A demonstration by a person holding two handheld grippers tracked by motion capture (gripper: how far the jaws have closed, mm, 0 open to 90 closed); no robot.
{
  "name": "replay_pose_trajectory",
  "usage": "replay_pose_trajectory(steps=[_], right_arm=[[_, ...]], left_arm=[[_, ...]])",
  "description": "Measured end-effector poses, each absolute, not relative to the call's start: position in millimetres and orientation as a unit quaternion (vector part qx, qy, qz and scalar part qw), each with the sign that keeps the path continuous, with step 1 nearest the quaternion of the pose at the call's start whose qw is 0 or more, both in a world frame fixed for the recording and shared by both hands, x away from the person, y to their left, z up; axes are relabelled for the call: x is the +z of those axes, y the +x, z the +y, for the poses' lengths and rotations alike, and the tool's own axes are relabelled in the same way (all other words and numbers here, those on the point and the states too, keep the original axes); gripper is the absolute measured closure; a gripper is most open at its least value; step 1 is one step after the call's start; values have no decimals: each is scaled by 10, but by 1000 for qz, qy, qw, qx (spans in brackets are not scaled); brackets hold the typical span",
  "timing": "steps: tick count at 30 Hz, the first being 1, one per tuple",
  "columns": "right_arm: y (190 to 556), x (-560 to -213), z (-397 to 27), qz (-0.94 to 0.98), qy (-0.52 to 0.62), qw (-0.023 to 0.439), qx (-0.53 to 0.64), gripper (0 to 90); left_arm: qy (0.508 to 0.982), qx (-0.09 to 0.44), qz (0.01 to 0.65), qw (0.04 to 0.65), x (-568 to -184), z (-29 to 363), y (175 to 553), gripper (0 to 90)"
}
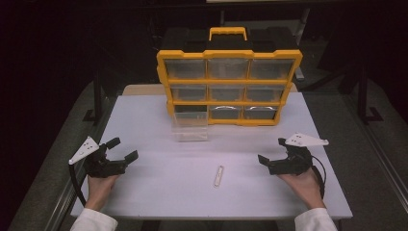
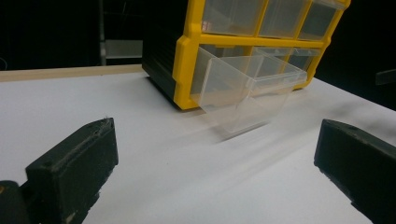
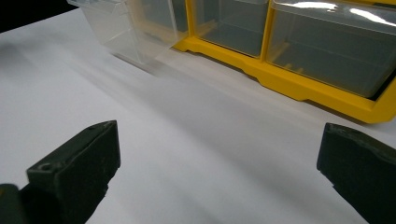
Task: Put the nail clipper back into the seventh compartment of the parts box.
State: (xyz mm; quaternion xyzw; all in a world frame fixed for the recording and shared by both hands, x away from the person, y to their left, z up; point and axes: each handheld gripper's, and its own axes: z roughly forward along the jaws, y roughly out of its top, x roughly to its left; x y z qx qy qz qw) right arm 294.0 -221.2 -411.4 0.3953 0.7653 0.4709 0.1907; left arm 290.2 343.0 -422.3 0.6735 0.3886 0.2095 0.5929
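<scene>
Two open tongs (image 1: 121,150) (image 1: 273,151), white table (image 1: 159,178), yellow organizer (image 1: 230,86), dark room.

A yellow-framed organiser (image 1: 230,81) stands upright on the white table (image 1: 159,187), well ahead of both pairs of jaws and midway between them. It has a yellow handle (image 1: 227,32) on top and a black body (image 1: 183,38) behind. Its clear drawers sit three to a row, and the bottom middle drawer (image 1: 226,112) and bottom right drawer (image 1: 260,112) are shut.

In the left gripper view, the organiser (image 2: 187,70) rises beyond the gap between the jaws, slightly right. A pale wooden board (image 2: 70,72) lies along the table's far edge, past the left-hand jaw.

In the right gripper view, the organiser's yellow base (image 3: 299,86) runs ahead of the right-hand jaw. Bare table (image 3: 201,154) lies between the jaws.
</scene>
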Motion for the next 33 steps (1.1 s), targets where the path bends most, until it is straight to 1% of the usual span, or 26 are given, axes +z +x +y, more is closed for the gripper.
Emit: replay_pose_trajectory(steps=[14, 22, 23, 24, 28, 29, 33], right_arm=[[3006, -4108, -2016, 788, 378, 176, 452, 0], [3052, -4132, -1906, 800, 376, 157, 441, 0], [3068, -4138, -1861, 804, 374, 142, 439, 62], [3069, -4140, -1850, 806, 370, 137, 441, 80], [3072, -4144, -1830, 808, 368, 131, 440, 90], [3085, -4168, -1762, 815, 366, 115, 434, 117], [3099, -4187, -1713, 821, 363, 105, 427, 127]], left_arm=[[672, 209, 389, 595, -4222, 3439, 2905, 0], [671, 209, 389, 596, -4222, 3440, 2907, 0], [670, 209, 390, 596, -4222, 3440, 2908, 0], [670, 209, 390, 596, -4222, 3441, 2907, 0], [670, 210, 389, 596, -4221, 3439, 2907, 0], [669, 211, 389, 597, -4220, 3438, 2908, 0], [667, 210, 390, 599, -4217, 3441, 2906, 0]])
